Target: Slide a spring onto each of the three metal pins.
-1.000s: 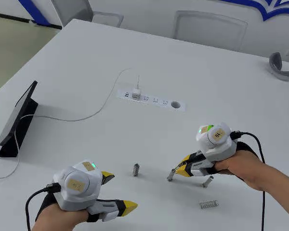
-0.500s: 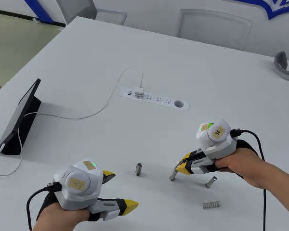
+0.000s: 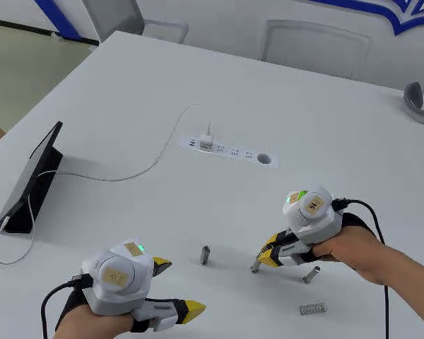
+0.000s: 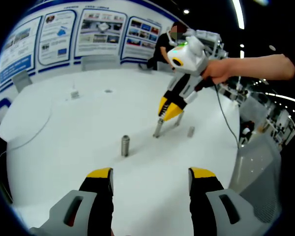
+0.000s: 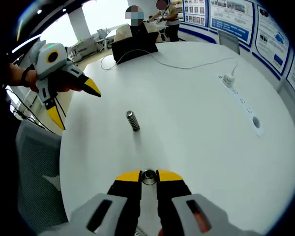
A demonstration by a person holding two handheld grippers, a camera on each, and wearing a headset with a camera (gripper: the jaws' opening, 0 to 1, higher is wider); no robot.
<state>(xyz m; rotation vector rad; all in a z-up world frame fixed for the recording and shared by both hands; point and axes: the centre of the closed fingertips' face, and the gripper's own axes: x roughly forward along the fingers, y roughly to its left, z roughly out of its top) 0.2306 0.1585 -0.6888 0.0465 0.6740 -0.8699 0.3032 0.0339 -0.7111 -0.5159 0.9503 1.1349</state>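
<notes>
In right gripper point(image 4: 168, 116), pin point(image 4: 158, 129) tilted.

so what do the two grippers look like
Both the left gripper and right gripper have rounded white-grey housings, each with a tan sticker and a green light. Their jaws are black with yellow tips. A black cable trails from the back of each.

The table point(image 3: 304, 106) is showing smooth, matt white. The left gripper point(image 3: 179, 285) and right gripper point(image 3: 263, 258) are gleaming in glossy white plastic, their yellow tips looking duller. The pin point(image 5: 148, 177) between the right jaws is glinting as bare grey metal. At four o'clock from it, the spring point(image 3: 312, 308) is shining as thin metal wire.
</notes>
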